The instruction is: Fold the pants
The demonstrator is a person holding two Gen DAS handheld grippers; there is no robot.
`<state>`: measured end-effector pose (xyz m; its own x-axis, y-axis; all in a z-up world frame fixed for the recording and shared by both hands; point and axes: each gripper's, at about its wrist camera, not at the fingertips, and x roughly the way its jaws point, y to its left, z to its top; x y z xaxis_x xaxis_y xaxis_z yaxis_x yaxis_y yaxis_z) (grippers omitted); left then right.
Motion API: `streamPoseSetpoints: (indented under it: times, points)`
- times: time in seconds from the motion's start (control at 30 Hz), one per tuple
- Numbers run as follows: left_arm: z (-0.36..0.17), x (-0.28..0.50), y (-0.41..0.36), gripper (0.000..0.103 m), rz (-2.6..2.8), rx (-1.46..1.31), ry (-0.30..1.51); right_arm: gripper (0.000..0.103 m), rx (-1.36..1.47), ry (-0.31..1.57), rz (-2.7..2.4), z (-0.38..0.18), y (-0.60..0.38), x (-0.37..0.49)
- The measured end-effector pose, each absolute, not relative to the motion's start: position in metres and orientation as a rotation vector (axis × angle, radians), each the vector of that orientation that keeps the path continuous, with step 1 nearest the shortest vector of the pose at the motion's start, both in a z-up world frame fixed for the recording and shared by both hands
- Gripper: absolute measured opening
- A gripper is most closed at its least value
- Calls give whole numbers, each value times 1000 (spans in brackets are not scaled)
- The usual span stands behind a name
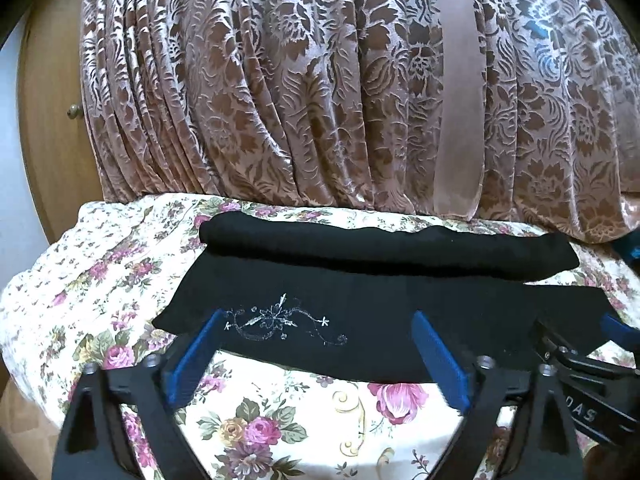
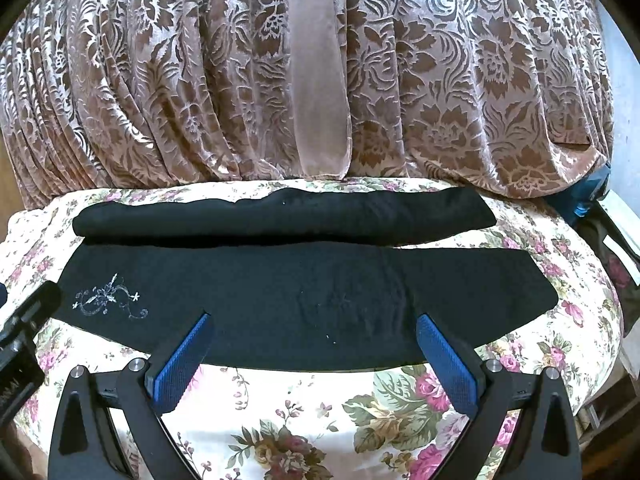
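Nearest, the left tool (image 1: pixel 316 322) stands spread wide, its blue pads at the near hem of the black pants (image 1: pixel 360 296), pinching nothing. The right tool (image 2: pixel 314 326) is spread likewise, at 3 o'clock from the left one. The pants lie across a floral bedspread (image 2: pixel 312 408), a white embroidered motif (image 1: pixel 280 322) toward their 9 o'clock end. At 12 o'clock their far part lies doubled as a thick black band (image 2: pixel 280 216). Beyond hangs a brown patterned curtain (image 2: pixel 460 80).
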<state>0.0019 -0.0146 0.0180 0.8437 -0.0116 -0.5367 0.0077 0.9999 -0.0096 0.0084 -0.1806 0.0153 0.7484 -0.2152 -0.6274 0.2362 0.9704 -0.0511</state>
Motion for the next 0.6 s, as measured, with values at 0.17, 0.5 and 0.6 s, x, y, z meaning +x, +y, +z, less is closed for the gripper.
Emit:
streamPoseSetpoints:
  times: [0.17, 0.5, 0.6]
  points:
    - [17, 5, -12, 103, -25, -48, 596, 103, 18, 694, -237, 11, -177, 10]
    - [7, 8, -7, 103, 7, -57, 627, 103, -4, 694, -221, 6, -171, 11]
    - [2, 9, -7, 103, 13, -52, 644, 103, 0, 703, -210, 2, -171, 11]
